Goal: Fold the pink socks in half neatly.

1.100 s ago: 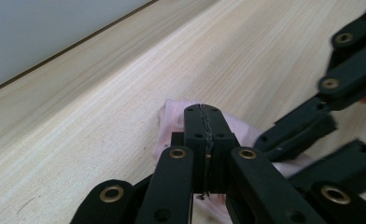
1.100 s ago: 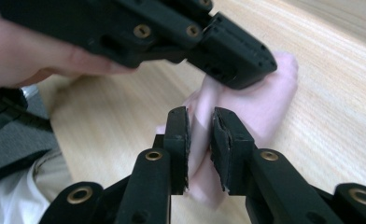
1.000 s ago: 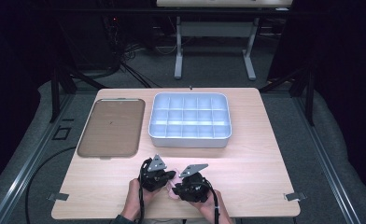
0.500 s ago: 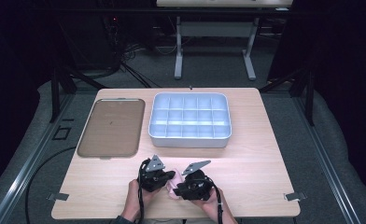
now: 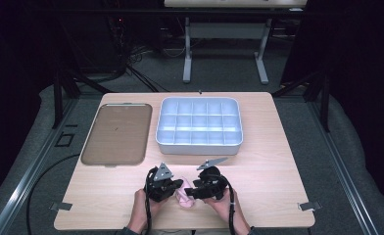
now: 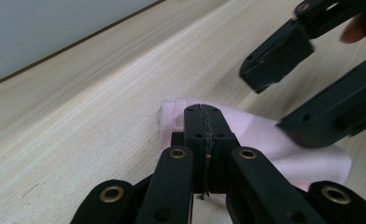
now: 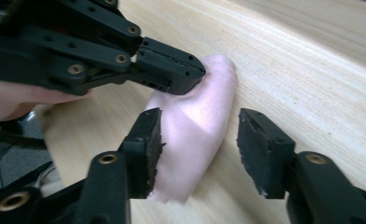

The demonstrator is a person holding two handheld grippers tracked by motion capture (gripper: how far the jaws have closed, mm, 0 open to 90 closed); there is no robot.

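Observation:
A small pink cloth (image 5: 183,197) lies crumpled on the wooden table (image 5: 278,161) near its front edge. My left gripper (image 5: 174,185) is shut, and its jaws pinch a fold at the cloth's edge (image 6: 265,140). My right gripper (image 5: 192,191) faces it from the right and stands open. In the right gripper view its two pads (image 7: 149,140) straddle the pink cloth (image 7: 195,126), with the left gripper (image 7: 190,70) just beyond. The right gripper (image 6: 272,102) shows open at the upper right of the left gripper view.
A white tray with several compartments (image 5: 199,142) sits at the back middle of the table. A flat brown tray (image 5: 115,133) lies to its left. Both hands hold the grippers close to the table's front edge.
Both grippers have shifted slightly toward the near edge and stay close together over the cloth. Little else has moved.

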